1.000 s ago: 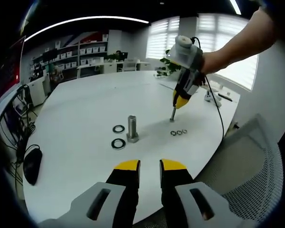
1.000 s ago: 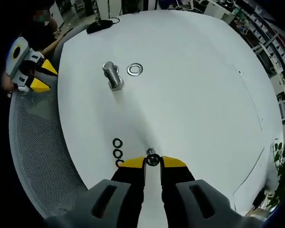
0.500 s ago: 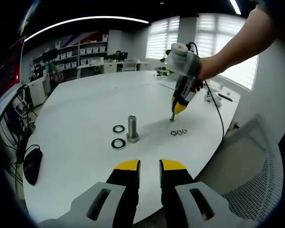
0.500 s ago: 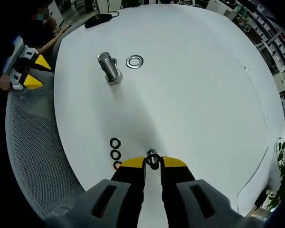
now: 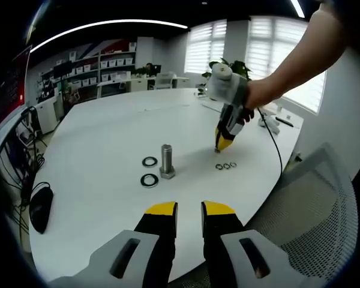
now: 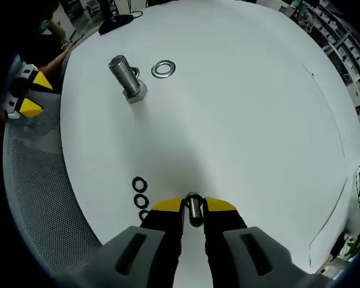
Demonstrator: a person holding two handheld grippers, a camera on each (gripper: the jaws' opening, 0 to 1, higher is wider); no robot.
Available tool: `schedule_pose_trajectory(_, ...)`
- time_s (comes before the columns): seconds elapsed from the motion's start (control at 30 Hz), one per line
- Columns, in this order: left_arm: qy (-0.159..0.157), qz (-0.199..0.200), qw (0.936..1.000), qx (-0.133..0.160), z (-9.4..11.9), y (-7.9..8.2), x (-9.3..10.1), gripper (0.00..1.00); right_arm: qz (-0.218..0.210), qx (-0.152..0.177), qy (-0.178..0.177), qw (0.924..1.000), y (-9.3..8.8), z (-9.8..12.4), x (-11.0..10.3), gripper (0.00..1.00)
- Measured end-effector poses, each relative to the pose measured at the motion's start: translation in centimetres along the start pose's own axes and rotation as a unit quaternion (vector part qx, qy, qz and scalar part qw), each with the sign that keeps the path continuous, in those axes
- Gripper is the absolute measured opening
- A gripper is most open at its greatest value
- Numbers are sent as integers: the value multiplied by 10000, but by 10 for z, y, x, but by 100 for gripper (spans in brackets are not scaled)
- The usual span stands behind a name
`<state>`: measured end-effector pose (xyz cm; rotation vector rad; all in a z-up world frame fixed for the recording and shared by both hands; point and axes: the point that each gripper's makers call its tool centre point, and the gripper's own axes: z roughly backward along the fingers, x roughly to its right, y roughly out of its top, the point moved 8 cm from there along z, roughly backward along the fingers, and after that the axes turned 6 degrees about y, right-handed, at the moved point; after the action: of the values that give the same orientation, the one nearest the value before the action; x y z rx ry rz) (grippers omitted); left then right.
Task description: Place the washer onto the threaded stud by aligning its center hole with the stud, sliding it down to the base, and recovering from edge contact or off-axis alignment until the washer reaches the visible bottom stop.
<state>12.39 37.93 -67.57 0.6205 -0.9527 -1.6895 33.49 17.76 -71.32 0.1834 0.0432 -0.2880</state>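
While the round white desk (image 5: 96,150) is carrying a large upright steel threaded stud (image 5: 167,162) with two flat grey metal washers (image 5: 149,171) lying just beside it, the left tongs (image 5: 188,210) are hovering slightly parted and holding nothing. The right tongs (image 6: 194,206) are gripping a small upright steel bolt (image 6: 194,209) near three small black rings (image 6: 140,193).

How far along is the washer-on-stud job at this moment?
Nothing looks done: the large stud stands bare, with two big washers lying flat on the table beside it. In hand: the right tongs sit closed around a small upright stud, next to three small black washers. The left tongs hover open, holding nothing. Left: pick a washer, align it and slide it down to the base.
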Motion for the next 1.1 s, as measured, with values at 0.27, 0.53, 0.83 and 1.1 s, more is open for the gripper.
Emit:
schedule_pose_trajectory(0.27, -6, -9, 10000, -35, -1, 0, 0, 13, -65, 56, 11, 10000, -1, 1, 3, 18)
schedule_pose_trajectory(0.53, -9, -21, 10000, -33, -1, 0, 0, 13, -166, 212, -37, 9996, -11, 10, 7, 22)
schedule_pose_trajectory(0.83, -15, -28, 10000, -47, -1, 0, 0, 13, -232, 181, -46, 9996, -30, 15, 5, 23)
schedule_pose_trajectory(1.1, -16, -40, 10000, -60, -1, 0, 0, 13, 8, 112, 16, 9999, -42, 11, -13, 24)
